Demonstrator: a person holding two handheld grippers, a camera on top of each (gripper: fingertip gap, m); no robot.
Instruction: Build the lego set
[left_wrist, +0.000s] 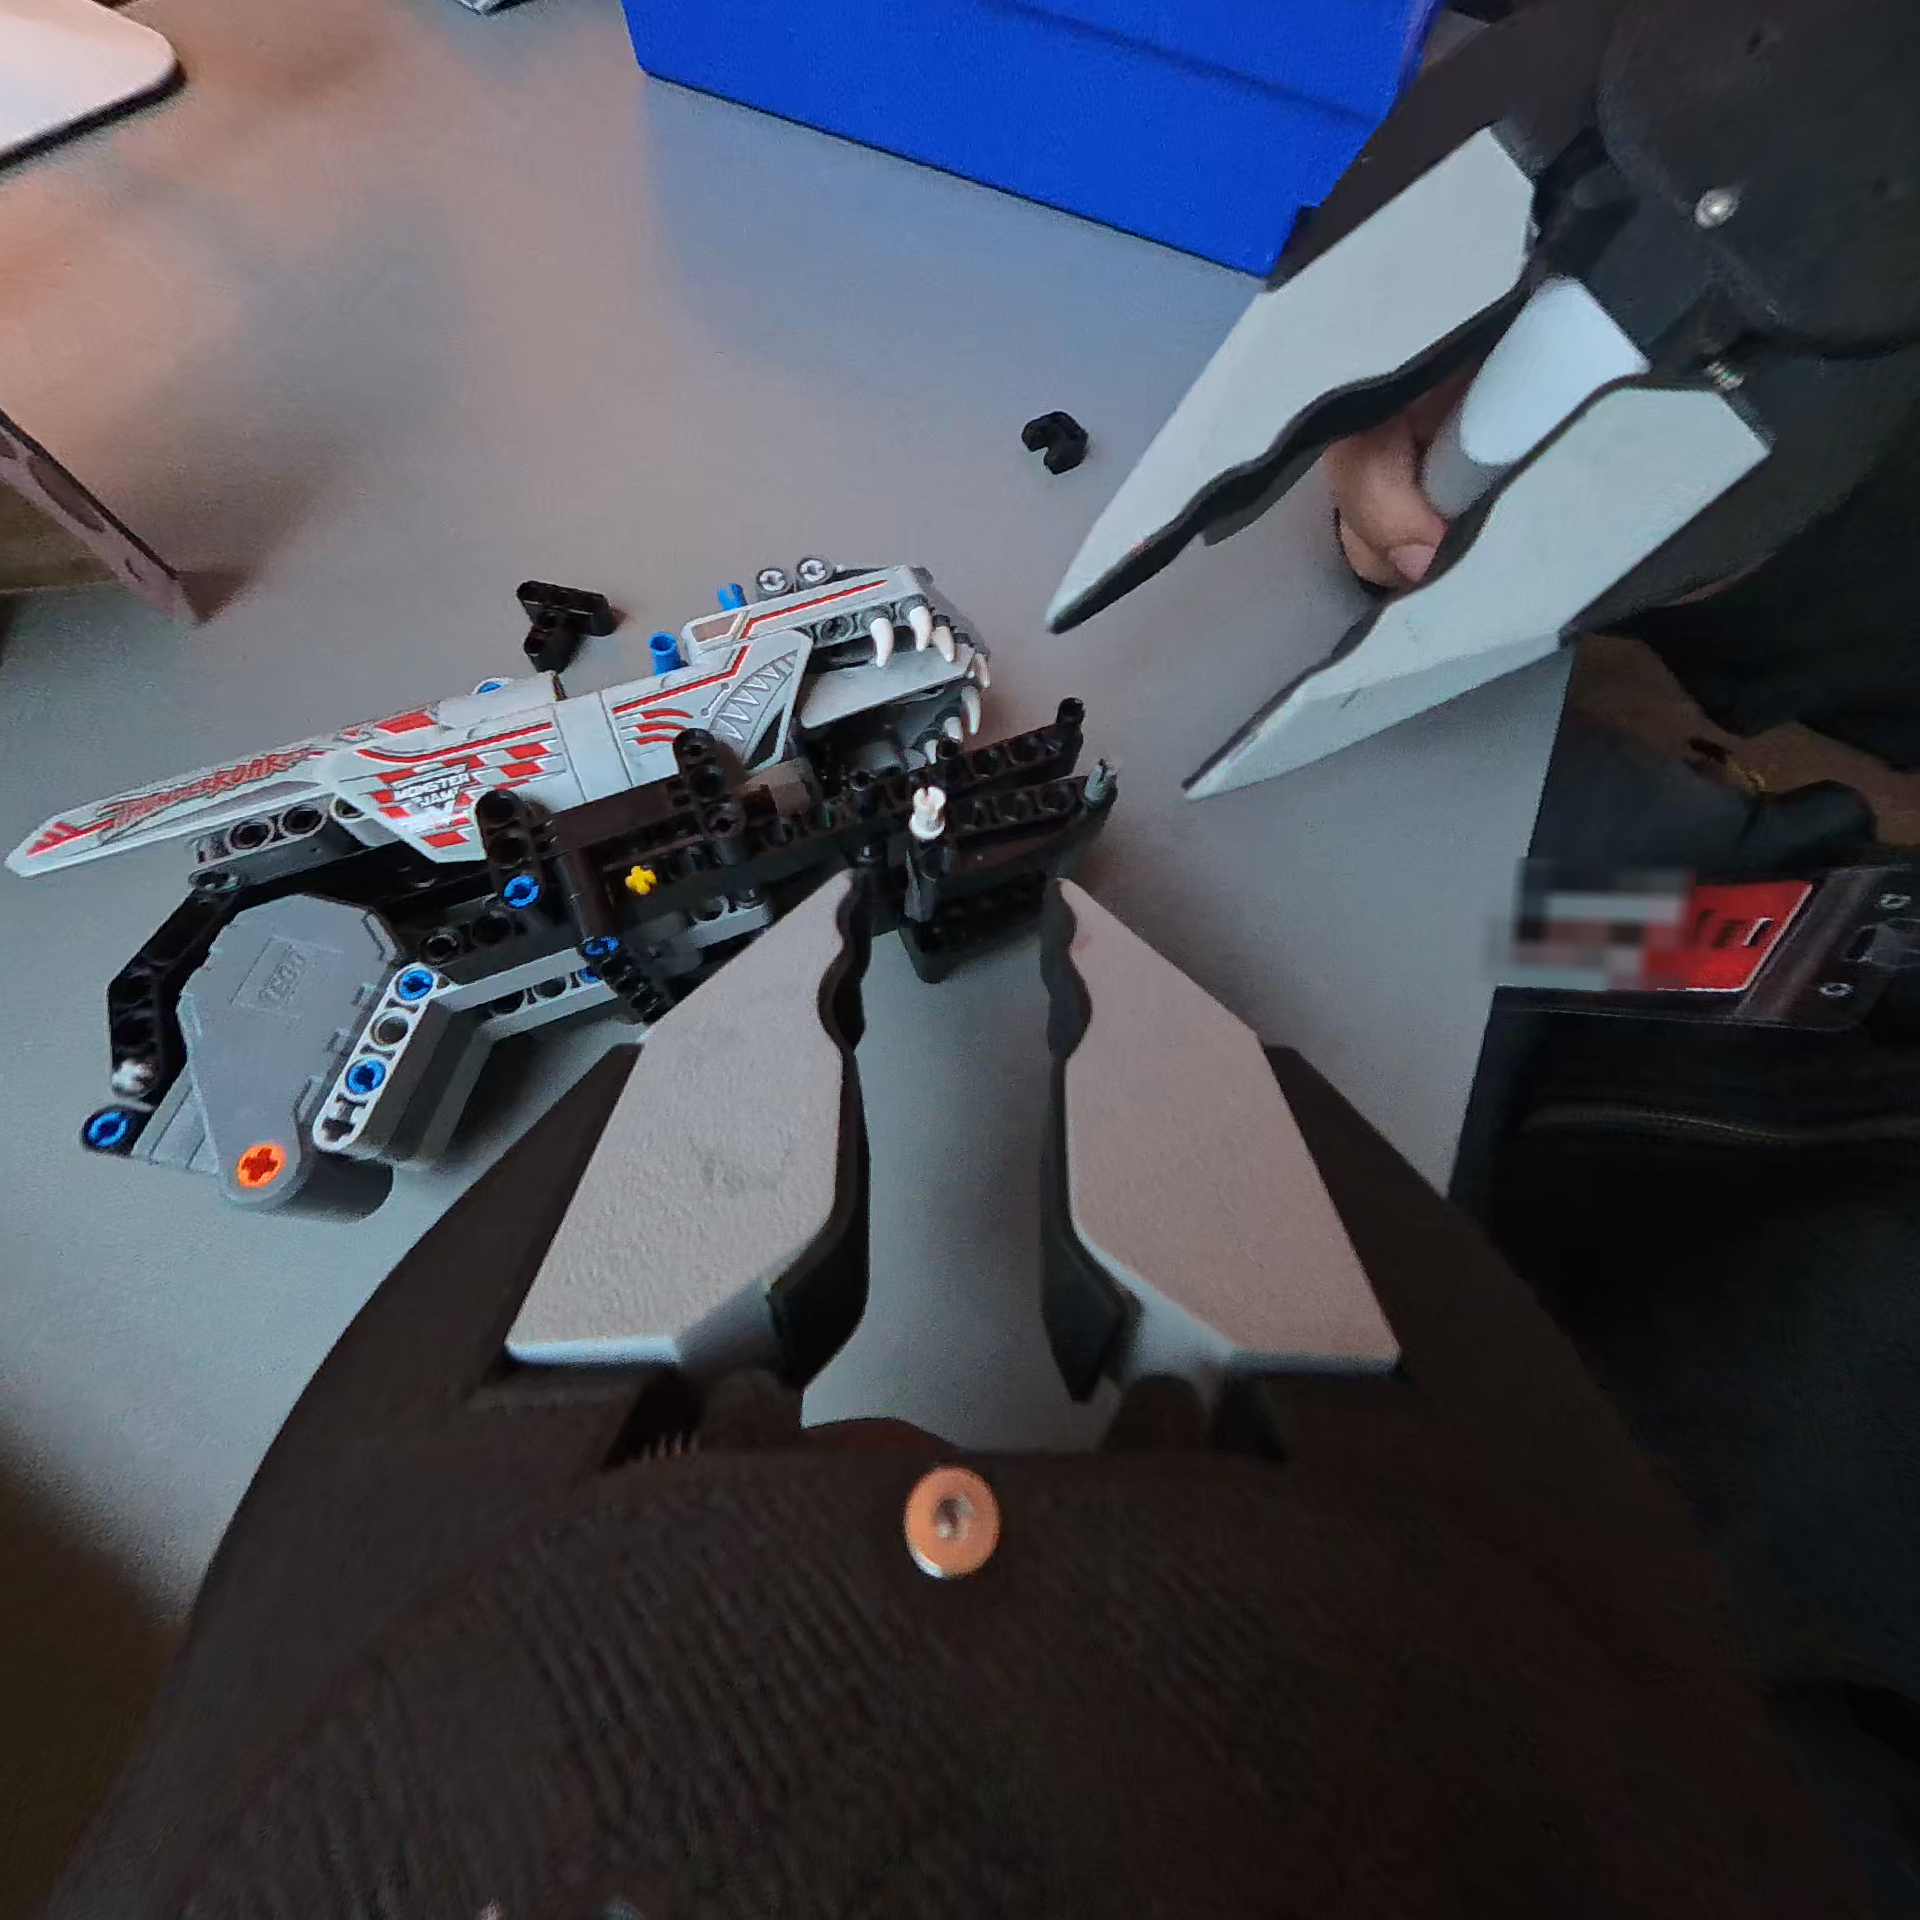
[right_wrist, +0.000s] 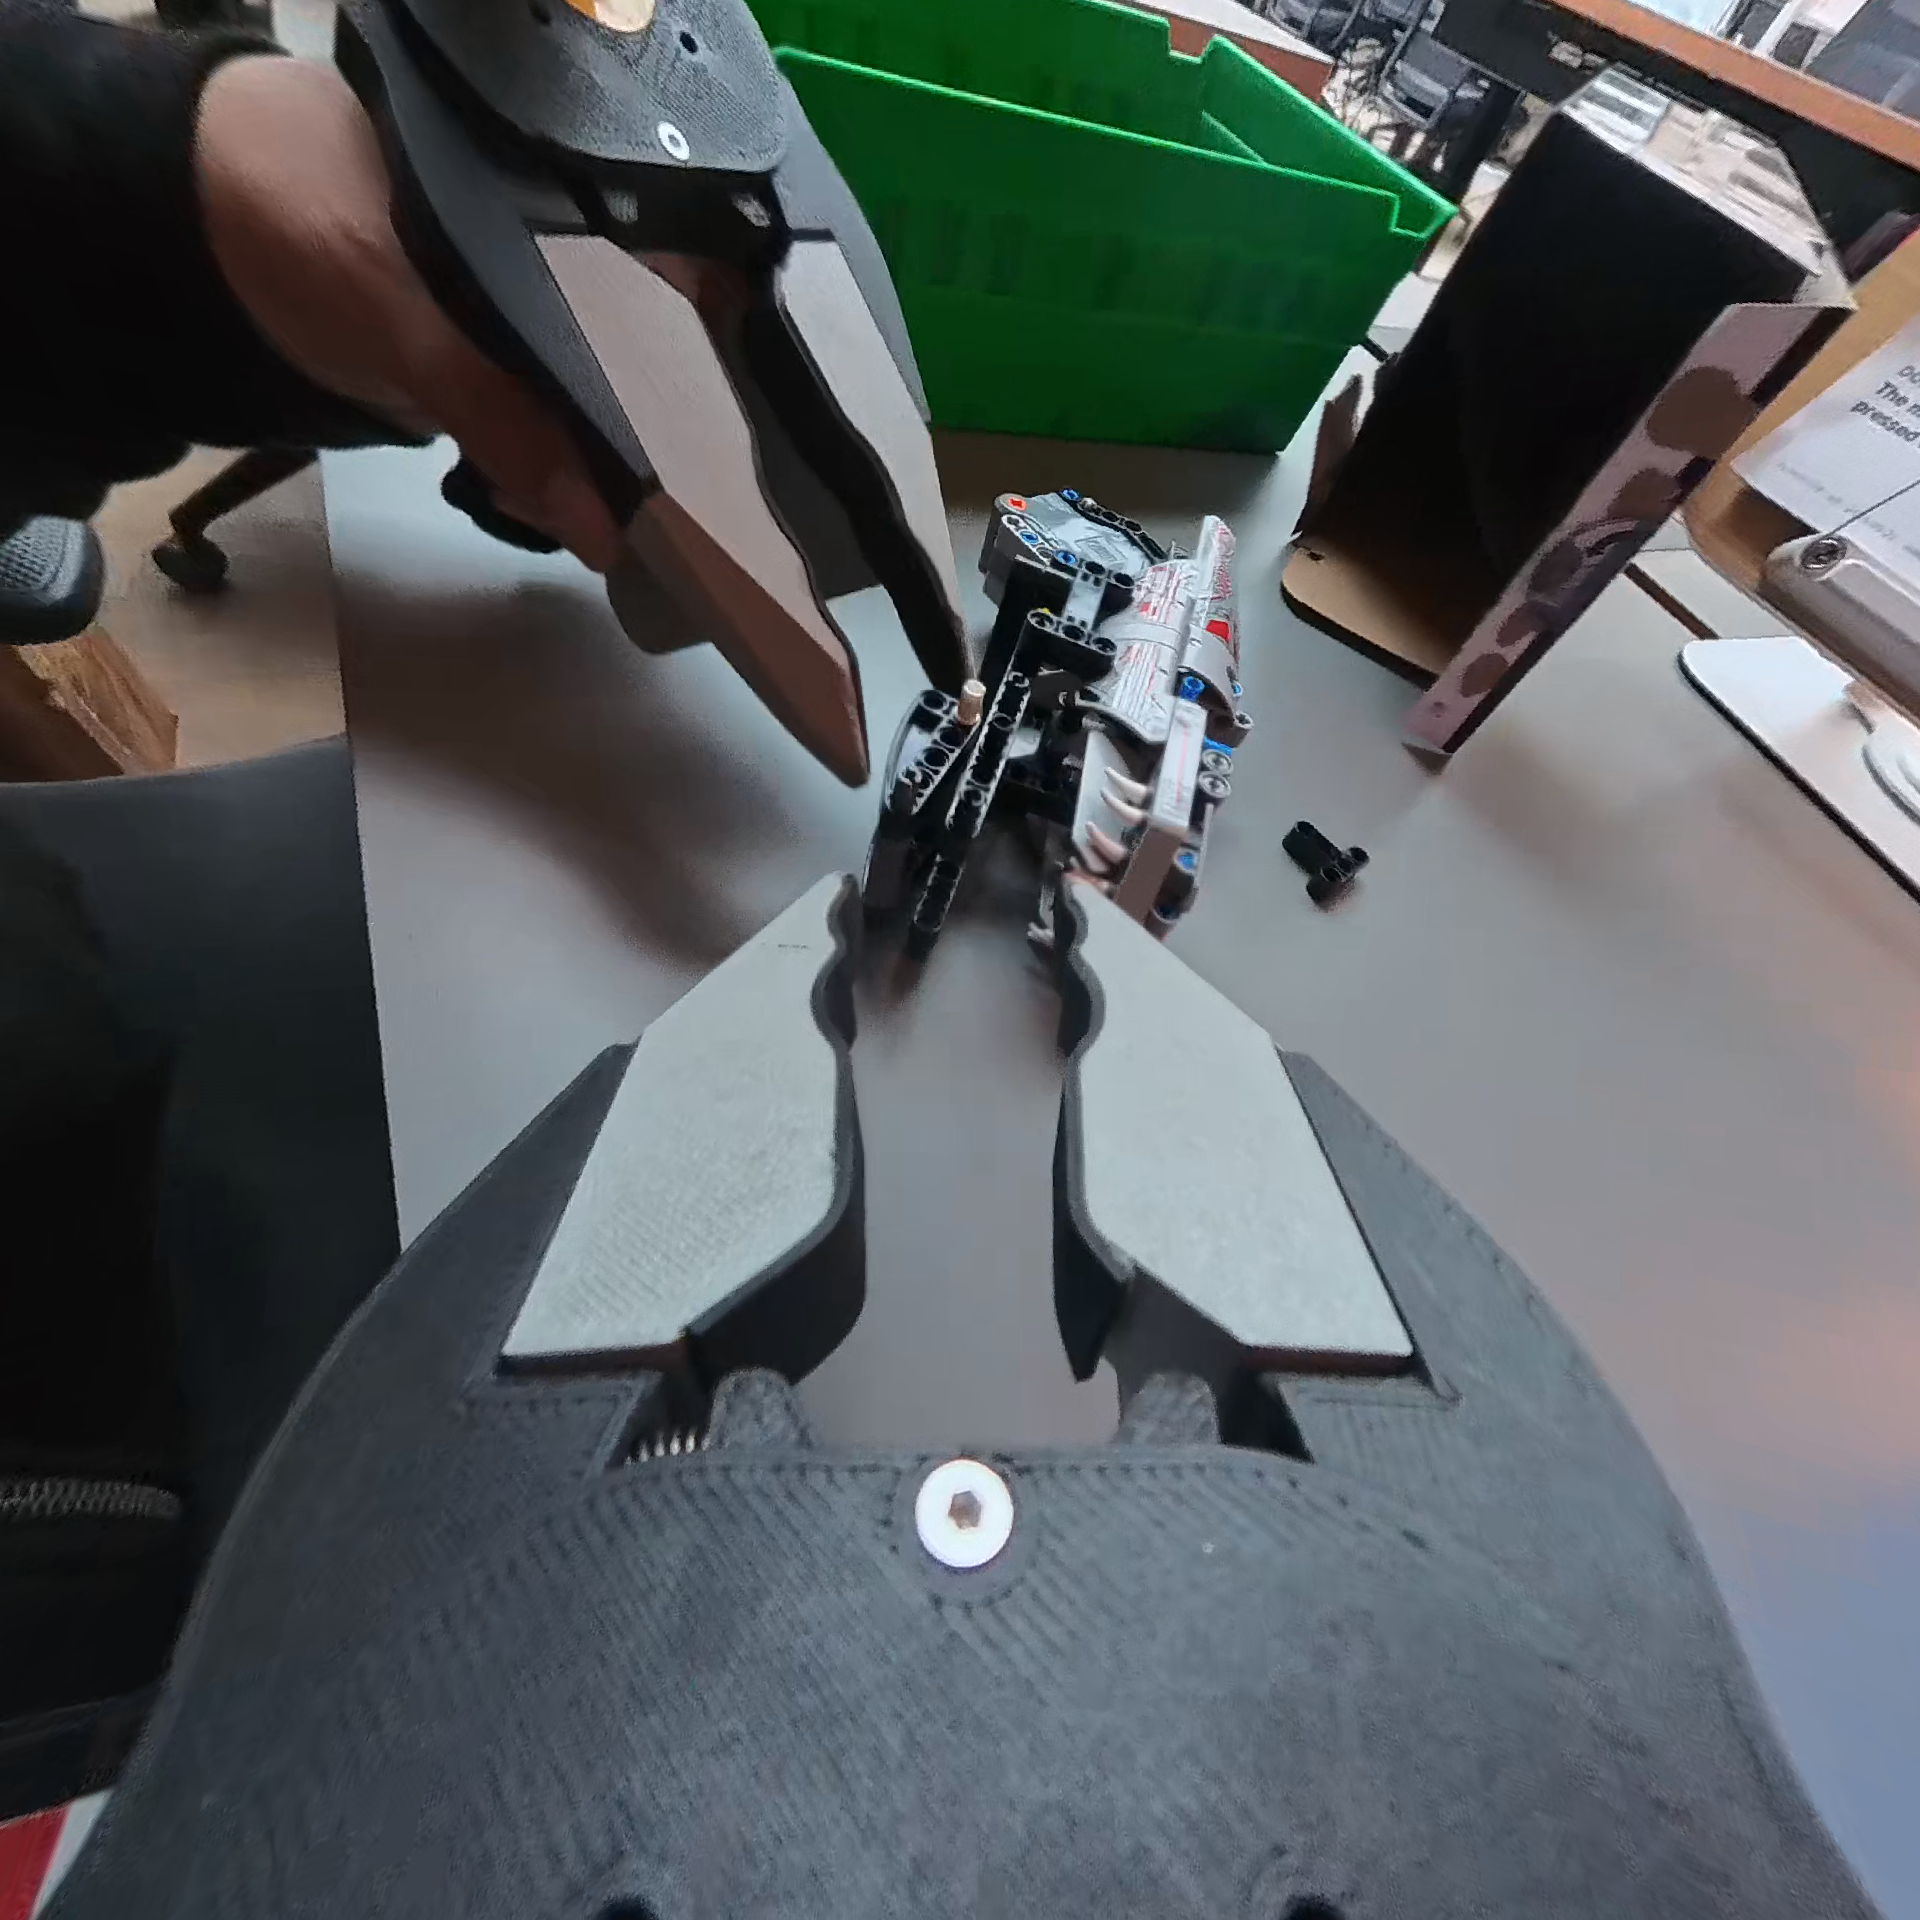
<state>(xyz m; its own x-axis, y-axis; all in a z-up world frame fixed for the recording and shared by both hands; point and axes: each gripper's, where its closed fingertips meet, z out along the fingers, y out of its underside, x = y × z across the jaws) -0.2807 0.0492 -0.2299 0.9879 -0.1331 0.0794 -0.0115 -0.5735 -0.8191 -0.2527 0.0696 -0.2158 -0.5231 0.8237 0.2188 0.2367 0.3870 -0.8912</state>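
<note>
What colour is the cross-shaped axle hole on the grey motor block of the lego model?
Orange, seen best in the left wrist view.

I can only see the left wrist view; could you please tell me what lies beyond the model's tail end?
Observer: A green bin stands on the table right behind the model.
Operator: Thank you. Is anything beside that bin?
Observer: Yes, a dark brown cardboard box, on the same side as the loose black piece.
</note>
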